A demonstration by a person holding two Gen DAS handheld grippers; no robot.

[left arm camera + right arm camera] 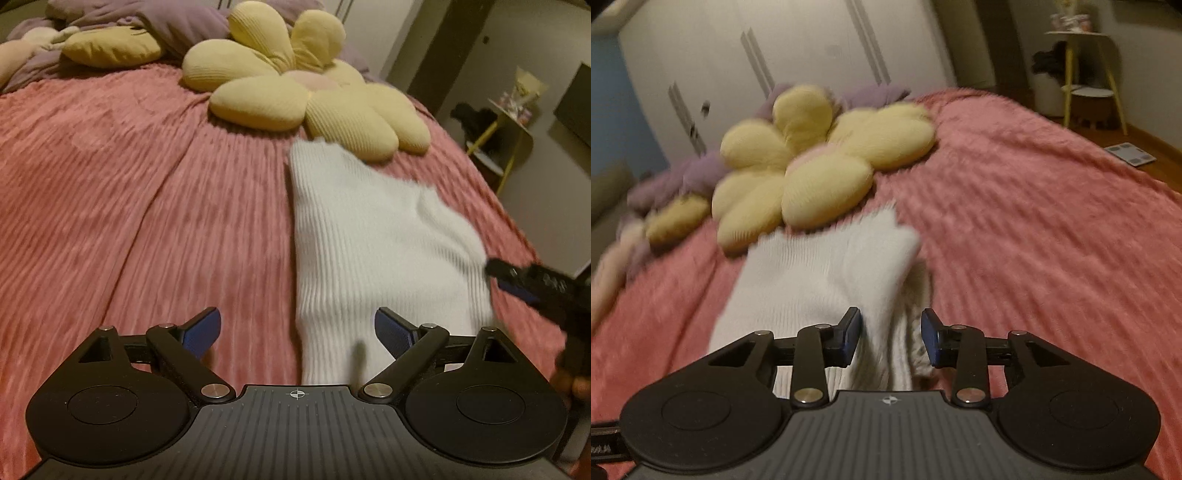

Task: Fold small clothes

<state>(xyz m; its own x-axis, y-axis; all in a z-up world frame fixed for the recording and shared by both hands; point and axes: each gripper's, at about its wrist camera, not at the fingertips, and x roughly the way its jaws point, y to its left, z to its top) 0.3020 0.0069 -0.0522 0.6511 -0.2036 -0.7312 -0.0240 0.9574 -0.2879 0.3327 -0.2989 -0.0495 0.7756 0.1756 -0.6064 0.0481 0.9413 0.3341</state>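
**White knit garment spread on the pink bed**

Nearest the cameras, the left gripper [297, 332] had its fingers spread wide, gripping nothing, above the garment's near edge. The right gripper [891, 334] stood partly open with a raised fold of the white ribbed knit garment [369, 236] between its fingers; contact was too blurred to judge. The garment lay on the pink ribbed bedspread [129, 192], its far end just beside the yellow flower cushion [295, 85].
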